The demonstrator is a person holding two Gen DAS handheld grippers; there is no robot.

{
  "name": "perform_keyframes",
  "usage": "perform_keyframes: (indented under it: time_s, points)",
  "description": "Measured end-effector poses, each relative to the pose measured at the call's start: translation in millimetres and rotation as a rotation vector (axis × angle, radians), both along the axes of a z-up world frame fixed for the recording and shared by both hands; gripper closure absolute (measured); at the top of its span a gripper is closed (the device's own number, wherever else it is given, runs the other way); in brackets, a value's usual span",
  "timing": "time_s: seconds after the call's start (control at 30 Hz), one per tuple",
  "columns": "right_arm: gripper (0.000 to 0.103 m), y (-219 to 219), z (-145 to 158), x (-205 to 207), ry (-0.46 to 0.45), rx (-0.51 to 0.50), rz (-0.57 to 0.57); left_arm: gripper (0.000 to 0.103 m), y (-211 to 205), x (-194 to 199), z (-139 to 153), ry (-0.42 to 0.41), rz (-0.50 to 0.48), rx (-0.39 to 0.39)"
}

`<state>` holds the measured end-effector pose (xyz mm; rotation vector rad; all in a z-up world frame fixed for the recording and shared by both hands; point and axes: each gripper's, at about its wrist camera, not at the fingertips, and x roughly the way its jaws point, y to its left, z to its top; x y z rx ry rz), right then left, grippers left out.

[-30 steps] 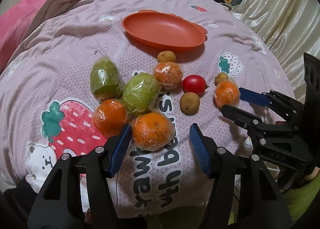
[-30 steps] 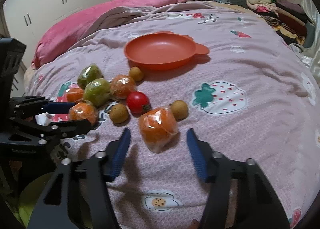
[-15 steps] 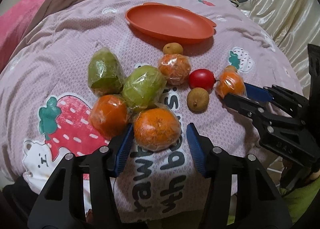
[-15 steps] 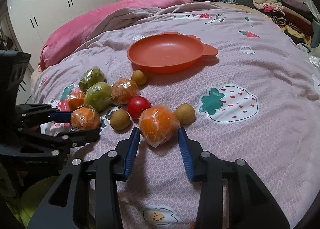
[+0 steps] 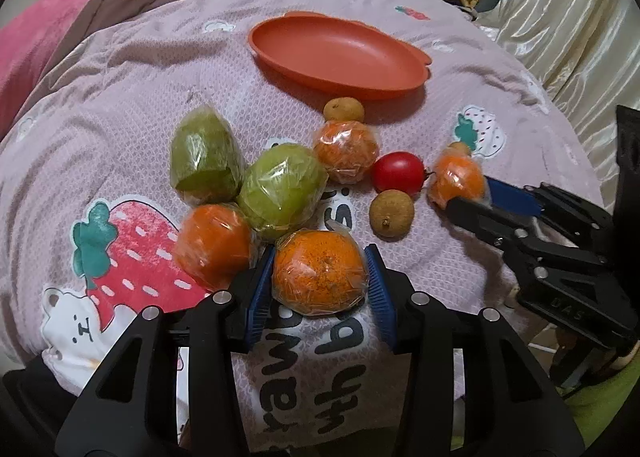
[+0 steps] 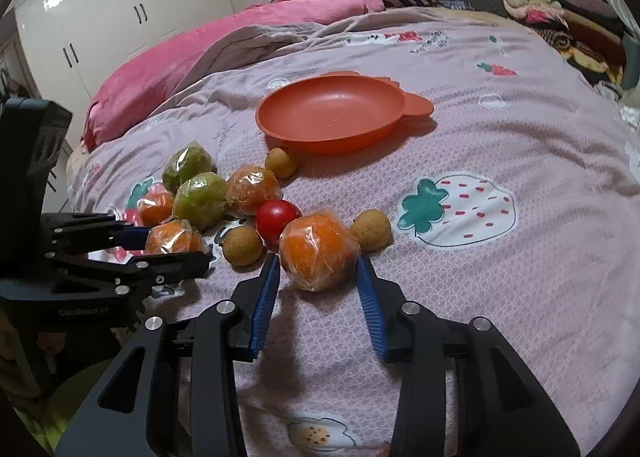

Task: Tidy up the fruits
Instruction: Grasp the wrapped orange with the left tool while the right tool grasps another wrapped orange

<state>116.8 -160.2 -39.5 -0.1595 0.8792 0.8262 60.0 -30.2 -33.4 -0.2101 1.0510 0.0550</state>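
On a strawberry-print quilt (image 6: 500, 145), an orange plate (image 6: 332, 113) sits empty at twelve o'clock of the fruit pile as both tools close in at once. Within the past second the left gripper (image 5: 318, 277) has pushed forward and narrowed until its blue pads bracket a wrapped orange (image 5: 319, 272) at the pile's six o'clock edge, both pads touching or all but touching the film; the grip looks made, or nearly so. The right gripper (image 6: 318, 271) has advanced likewise from wide open and now straddles a second wrapped orange (image 6: 318, 253) at the pile's four o'clock side, a sliver of gap visible on each side, so it is not yet clamped. Both oranges rest on the quilt, unlifted. Untouched beside them lie two wrapped green fruits (image 5: 280, 187), two more wrapped oranges (image 5: 346, 149), a red tomato (image 5: 398, 173) and three small brown fruits (image 5: 391, 213). The paired approach suggests the sorting is only beginning, with a two-handed lift toward the plate the likely next step.
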Motion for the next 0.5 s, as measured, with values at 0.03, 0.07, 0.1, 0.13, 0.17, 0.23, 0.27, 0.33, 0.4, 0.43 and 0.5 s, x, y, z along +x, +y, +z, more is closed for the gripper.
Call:
perform_keyframes:
  time_s: [0.03,0.07,0.1,0.13,0.17,0.23,0.27,0.33,0.4,0.43,0.5]
  points:
    - [0.054,0.6,-0.2,-0.3,0.002,0.004,0.001,0.067,0.3,-2.0,1.8,-0.006,-0.003,0.003]
    - [0.051,2.2,-0.3,-0.1,0.005,0.005,-0.005,0.067,-0.2,-3.3,3.3,-0.011,-0.005,0.006]
    - [0.049,4.6,-0.7,0.3,0.009,0.002,-0.008,0.067,-0.4,-4.9,4.8,-0.014,-0.010,0.004]
    - [0.046,6.4,-0.6,0.2,0.010,0.002,-0.008,0.067,-0.6,-5.5,5.8,-0.015,-0.011,0.001]
    - [0.045,8.0,-0.5,0.2,0.008,0.000,-0.013,0.067,-0.3,-6.7,7.3,-0.018,-0.012,-0.004]
    - [0.046,10.9,-1.4,2.0,0.009,0.000,-0.033,0.067,-1.1,-8.5,10.0,-0.025,-0.021,-0.006]
    - [0.048,10.7,-1.8,3.3,0.011,0.005,-0.041,0.067,-1.0,-9.2,11.5,-0.029,-0.023,-0.008]
    - [0.058,10.4,-4.0,7.5,0.021,0.006,-0.064,0.067,-0.1,-10.3,14.6,-0.037,-0.030,-0.015]
    - [0.063,9.6,-4.6,10.4,0.015,0.000,-0.072,0.067,-0.2,-9.1,16.6,-0.043,-0.033,-0.021]
    - [0.063,7.8,-4.6,11.8,0.025,0.012,-0.074,0.067,0.2,-9.4,19.2,-0.050,-0.038,-0.025]
    - [0.064,4.9,-2.5,11.4,0.028,0.023,-0.069,0.067,-0.2,-8.3,22.6,-0.058,-0.045,-0.030]
